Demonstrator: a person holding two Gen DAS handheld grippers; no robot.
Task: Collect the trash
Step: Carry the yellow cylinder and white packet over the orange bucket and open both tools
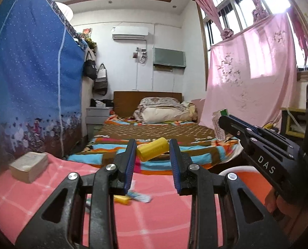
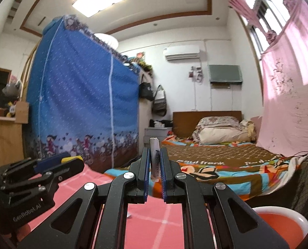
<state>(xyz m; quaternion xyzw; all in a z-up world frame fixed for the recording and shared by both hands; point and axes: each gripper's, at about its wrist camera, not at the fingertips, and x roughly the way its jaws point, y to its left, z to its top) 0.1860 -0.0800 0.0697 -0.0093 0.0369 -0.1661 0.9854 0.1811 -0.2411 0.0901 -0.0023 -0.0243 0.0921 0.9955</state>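
Wardrobe [image 2: 81, 95] in blue fabric fills my left side, the biggest thing ahead, with a bed [image 2: 222, 157] under a patterned cover beyond it and a pink curtain [image 1: 251, 70] hanging over the window on the right. Below me lies a pink checked tablecloth [image 1: 154, 213]; a white bin [image 2: 278, 220] with an orange inside is cut off at its right edge, so I see only part of the rim. A block of stacked paper [image 1: 29, 166] sits on the cloth at far left. Two small bits of trash, a yellow piece [image 1: 120, 199] and a blue-and-white wrapper [image 1: 139, 196], lie on the cloth, partly hidden behind my left gripper's fingers and blurred.

My left gripper [image 1: 153, 153] is clamped on a yellow cylinder [image 1: 153, 149], held up above the cloth with its far end tilted to the right. My right gripper [image 2: 155, 164] is closed tight on a flattened white tube [image 2: 155, 157] standing upright between the pads; lettering down its side looks like "SKINNEE", though it is small. From the left camera the right gripper's body reads "DAS"; from the right camera the left one reads "GenRobot.AI". The bed cover carries "paul frank".
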